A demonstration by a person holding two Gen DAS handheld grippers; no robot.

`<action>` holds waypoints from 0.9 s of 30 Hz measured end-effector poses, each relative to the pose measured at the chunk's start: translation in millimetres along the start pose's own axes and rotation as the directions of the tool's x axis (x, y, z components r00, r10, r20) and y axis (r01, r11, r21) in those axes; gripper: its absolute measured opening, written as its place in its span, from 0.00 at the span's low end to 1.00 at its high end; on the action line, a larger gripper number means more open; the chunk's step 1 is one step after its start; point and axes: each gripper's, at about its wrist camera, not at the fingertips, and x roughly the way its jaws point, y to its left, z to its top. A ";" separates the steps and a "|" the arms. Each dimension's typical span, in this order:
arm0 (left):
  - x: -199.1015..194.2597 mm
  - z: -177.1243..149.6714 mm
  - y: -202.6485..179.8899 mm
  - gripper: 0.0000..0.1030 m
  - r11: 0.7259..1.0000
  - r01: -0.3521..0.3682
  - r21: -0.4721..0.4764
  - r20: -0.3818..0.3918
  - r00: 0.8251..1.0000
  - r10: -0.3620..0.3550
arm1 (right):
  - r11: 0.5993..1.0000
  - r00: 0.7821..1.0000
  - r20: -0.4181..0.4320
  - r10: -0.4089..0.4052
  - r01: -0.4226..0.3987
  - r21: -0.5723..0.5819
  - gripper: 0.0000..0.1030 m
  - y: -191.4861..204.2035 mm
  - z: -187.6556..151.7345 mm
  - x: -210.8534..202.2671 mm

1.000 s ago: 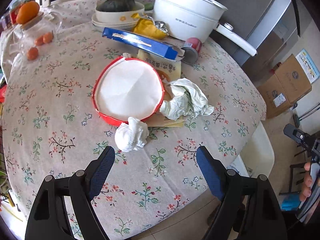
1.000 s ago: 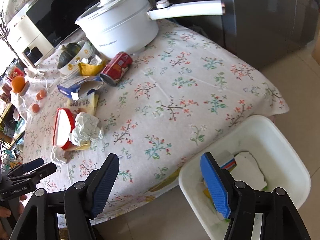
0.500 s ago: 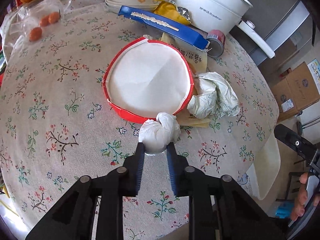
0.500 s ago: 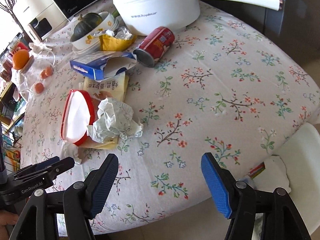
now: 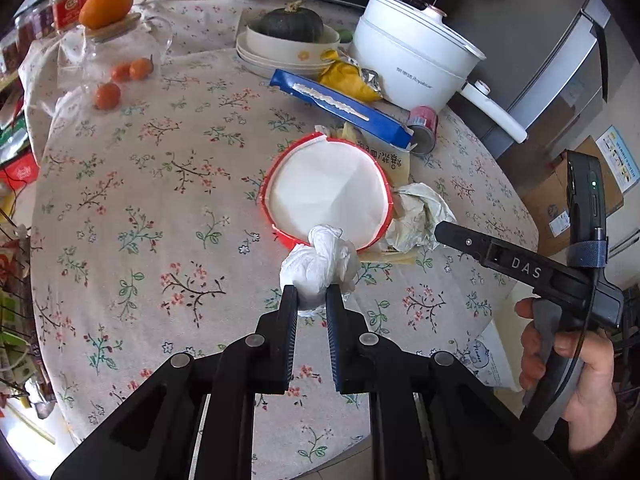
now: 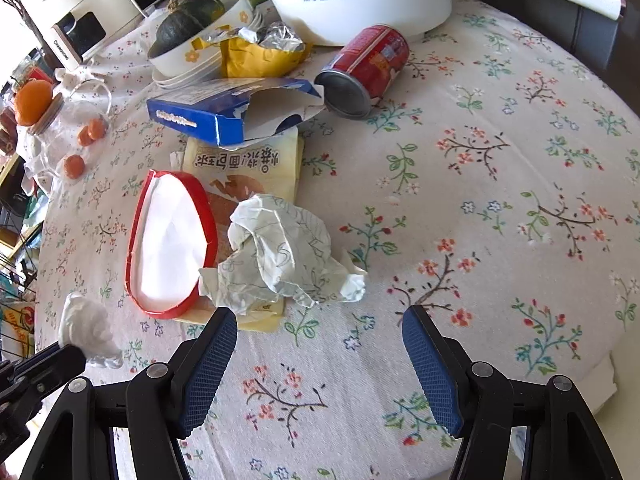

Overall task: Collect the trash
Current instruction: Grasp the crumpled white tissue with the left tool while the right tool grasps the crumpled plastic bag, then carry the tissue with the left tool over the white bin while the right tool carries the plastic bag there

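Observation:
My left gripper (image 5: 312,296) is shut on a white tissue wad (image 5: 320,260), held just in front of the red-rimmed paper lid (image 5: 328,192); the wad (image 6: 86,328) also shows at the lower left of the right wrist view. My right gripper (image 6: 318,320) stands open over the floral tablecloth, just short of a crumpled pale paper (image 6: 280,256), with nothing between its fingers. Further trash lies behind: a torn blue box (image 6: 208,114), a red can (image 6: 368,68) on its side, a yellow foil wrapper (image 6: 256,56) and a flat yellowish packet (image 6: 248,156).
A white electric pot (image 5: 408,64), a bowl with a dark squash (image 5: 290,24) and a glass jar with oranges (image 5: 116,56) stand at the back. A white bin's corner (image 6: 600,380) shows below the table's right edge. A hand (image 5: 568,368) holds the right gripper.
The left gripper went from wide open to shut on the tissue wad and drew back with it. The right gripper swung from above the white bin to over the table near the crumpled paper.

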 end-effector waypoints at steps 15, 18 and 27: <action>-2.8 0.4 16.1 0.14 1.000 0.005 -0.022 0.005 1.000 -0.005 | 0.999 1.000 0.028 -0.013 0.014 -0.044 0.61 26.1 10.3 53.9; -3.2 1.4 12.7 0.14 1.000 0.009 -0.016 0.008 1.000 -0.009 | 0.999 1.000 0.030 -0.001 0.002 -0.052 0.31 20.3 11.8 53.4; -5.6 1.8 -8.7 0.14 0.999 0.042 0.006 0.018 0.999 -0.042 | 0.999 0.998 0.062 0.011 -0.008 -0.048 0.24 -4.7 13.4 11.4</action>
